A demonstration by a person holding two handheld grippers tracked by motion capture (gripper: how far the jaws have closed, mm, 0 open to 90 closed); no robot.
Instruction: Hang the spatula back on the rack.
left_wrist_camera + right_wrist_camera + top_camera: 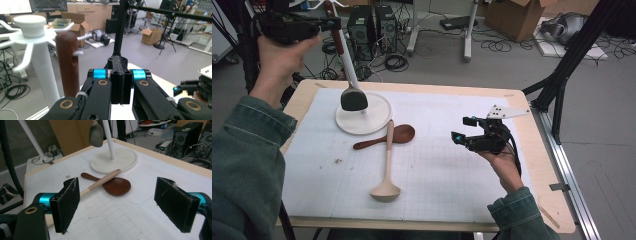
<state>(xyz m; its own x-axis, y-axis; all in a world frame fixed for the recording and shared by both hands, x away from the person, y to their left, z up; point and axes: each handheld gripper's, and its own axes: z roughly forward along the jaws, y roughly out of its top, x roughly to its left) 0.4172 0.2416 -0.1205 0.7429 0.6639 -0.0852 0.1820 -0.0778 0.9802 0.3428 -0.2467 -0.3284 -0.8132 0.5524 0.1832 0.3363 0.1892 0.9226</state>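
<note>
Left gripper (329, 23) is hovering high at the far left of the desk (532, 150), level with the top of the white stand (37, 50); in the left gripper view its fingers (121, 75) are sitting pressed together with nothing between them. Just beside them a spatula (347, 65) with a reddish-brown handle is hanging from one of the stand's hooks, its dark blade dangling over the stand's round base (379, 120). Right gripper (462, 129) is hovering low over the right half of the desk, pointing toward the stand; its fingers (66, 202) are standing wide apart and released, holding nothing. Two spoons are lying crossed on the white mat (437, 170) beside the base: a dark brown spoon (399, 135) underneath, a pale wooden spoon (387, 170) resting across it, bowl toward the near edge.
</note>
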